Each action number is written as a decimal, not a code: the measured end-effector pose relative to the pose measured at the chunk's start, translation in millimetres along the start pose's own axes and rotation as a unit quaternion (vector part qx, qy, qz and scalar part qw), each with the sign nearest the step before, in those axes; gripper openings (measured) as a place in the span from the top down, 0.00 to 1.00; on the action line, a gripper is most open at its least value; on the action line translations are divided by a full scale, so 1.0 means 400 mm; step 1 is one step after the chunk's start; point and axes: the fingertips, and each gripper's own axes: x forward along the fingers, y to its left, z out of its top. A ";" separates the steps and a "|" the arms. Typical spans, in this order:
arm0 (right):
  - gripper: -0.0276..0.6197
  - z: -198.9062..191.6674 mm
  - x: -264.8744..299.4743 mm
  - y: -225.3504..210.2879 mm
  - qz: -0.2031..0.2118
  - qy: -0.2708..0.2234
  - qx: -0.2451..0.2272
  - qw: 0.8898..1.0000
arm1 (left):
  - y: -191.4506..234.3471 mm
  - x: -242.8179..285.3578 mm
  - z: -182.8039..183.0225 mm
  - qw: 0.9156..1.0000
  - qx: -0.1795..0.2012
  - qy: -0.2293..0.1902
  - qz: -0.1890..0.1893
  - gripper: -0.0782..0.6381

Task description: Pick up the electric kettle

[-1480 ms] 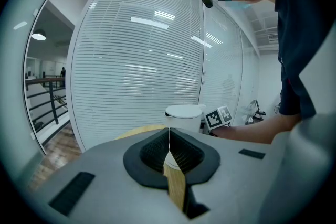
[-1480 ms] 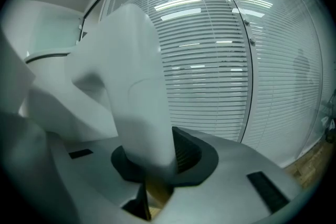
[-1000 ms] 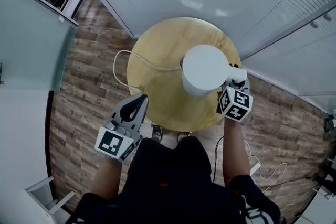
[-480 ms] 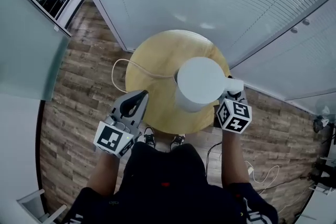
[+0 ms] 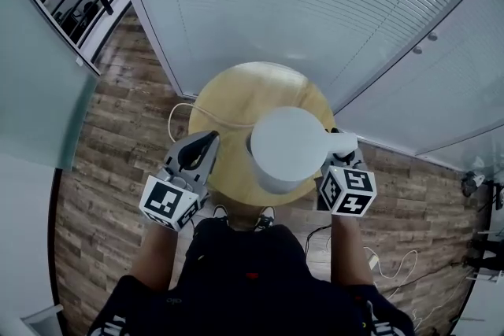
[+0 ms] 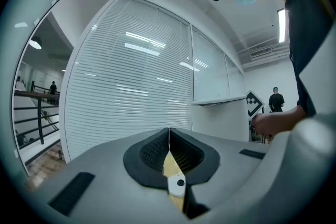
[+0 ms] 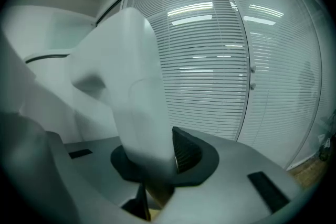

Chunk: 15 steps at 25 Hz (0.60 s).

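Observation:
The white electric kettle (image 5: 287, 145) hangs above the round wooden table (image 5: 236, 98), its flat lid facing up. My right gripper (image 5: 340, 163) is shut on the kettle's white handle (image 5: 342, 142) at the kettle's right side. In the right gripper view the handle (image 7: 134, 81) fills the space between the jaws of the right gripper (image 7: 157, 157). My left gripper (image 5: 206, 145) hovers over the table's left edge, shut with nothing in it; its pads (image 6: 157, 147) touch. From there the kettle (image 6: 220, 118) shows to the right.
A white cord (image 5: 183, 112) loops off the table's left side. Slatted blinds on glass walls (image 5: 299, 4) stand close behind the table. Loose cables (image 5: 398, 257) lie on the wood floor at the right. A person (image 6: 275, 100) stands far off.
The kettle has risen off the table with the right gripper and looks larger and nearer. The left gripper has also come up, still shut and empty.

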 end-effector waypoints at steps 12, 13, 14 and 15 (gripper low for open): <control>0.84 0.022 -0.118 0.058 0.007 -0.012 0.005 1.000 | -0.019 -0.051 0.040 0.999 0.019 -0.015 -0.022 0.86; 0.84 0.018 -0.126 0.060 0.007 -0.012 0.008 1.000 | -0.024 -0.055 0.040 0.999 0.021 -0.016 -0.024 0.86; 0.84 0.015 -0.132 0.062 0.007 -0.012 0.011 1.000 | -0.029 -0.057 0.040 0.999 0.023 -0.015 -0.027 0.86; 0.84 0.014 -0.136 0.064 0.008 -0.012 0.013 1.000 | -0.033 -0.058 0.040 0.999 0.026 -0.015 -0.030 0.86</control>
